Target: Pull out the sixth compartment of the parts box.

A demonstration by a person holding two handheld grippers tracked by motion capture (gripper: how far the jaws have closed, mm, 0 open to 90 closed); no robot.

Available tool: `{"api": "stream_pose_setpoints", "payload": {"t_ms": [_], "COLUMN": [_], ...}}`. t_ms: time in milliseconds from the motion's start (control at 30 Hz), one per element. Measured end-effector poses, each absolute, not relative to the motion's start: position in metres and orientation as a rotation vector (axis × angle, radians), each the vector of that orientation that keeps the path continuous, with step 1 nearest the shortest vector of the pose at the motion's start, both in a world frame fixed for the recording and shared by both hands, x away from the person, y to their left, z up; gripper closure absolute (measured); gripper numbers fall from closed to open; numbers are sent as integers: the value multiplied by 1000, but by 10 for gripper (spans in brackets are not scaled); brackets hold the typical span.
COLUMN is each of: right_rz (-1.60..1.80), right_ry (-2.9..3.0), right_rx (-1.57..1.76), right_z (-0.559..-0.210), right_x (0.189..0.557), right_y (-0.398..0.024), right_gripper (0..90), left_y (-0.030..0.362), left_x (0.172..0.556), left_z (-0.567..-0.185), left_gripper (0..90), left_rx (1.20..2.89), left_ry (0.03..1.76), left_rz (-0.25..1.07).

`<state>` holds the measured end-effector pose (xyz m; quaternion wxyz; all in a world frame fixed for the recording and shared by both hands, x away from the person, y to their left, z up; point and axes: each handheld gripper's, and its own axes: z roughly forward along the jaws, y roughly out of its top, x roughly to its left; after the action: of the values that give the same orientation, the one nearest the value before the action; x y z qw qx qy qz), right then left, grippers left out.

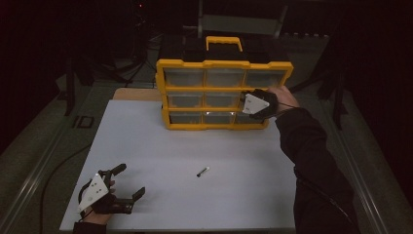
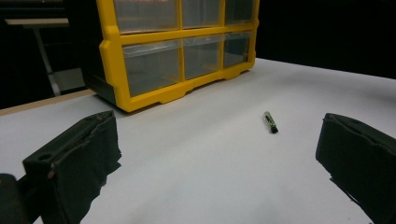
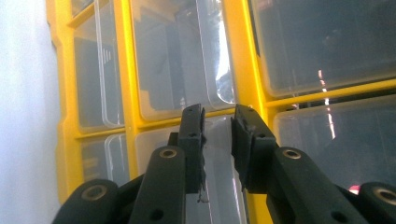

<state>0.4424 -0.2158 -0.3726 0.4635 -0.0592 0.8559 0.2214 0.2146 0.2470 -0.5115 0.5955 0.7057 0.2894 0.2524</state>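
Observation:
A yellow drawer organizer [image 1: 224, 92] with clear drawers and a yellow carry handle stands at the far middle of the white tabletop [image 1: 160, 146]. My right gripper [image 1: 245, 105] is up against its front at the right column. In the right gripper view the gripper [image 3: 218, 122] has its jaws a narrow gap apart around the clear lip of a drawer [image 3: 215, 93], beside a yellow divider [image 3: 243, 56]; I cannot see the pads touch it. My left gripper [image 1: 130, 181] rests wide open at the near left corner, holding nothing [image 2: 219, 154]. A small dark pen-like stick [image 1: 203, 171] lies on the table between them [image 2: 270, 122].
The organizer [image 2: 112, 60] stands well beyond the left gripper. A strip of wooden table [image 1: 136, 93] shows behind the white top at the far left. Dark floor and stands surround the table.

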Motion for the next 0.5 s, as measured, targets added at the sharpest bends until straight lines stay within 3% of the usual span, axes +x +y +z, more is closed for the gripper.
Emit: {"api": "stream_pose_setpoints", "payload": {"t_ms": [500], "right_rz": [542], "right_ry": [2186], "right_rx": [-127], "right_z": [-363], "right_x": [427], "right_y": [-215], "right_gripper": [742], "left_y": [247], "left_x": [215], "left_z": [-511], "left_gripper": [0], "left_rx": [1636], "left_ry": [670], "left_rz": [577]}}
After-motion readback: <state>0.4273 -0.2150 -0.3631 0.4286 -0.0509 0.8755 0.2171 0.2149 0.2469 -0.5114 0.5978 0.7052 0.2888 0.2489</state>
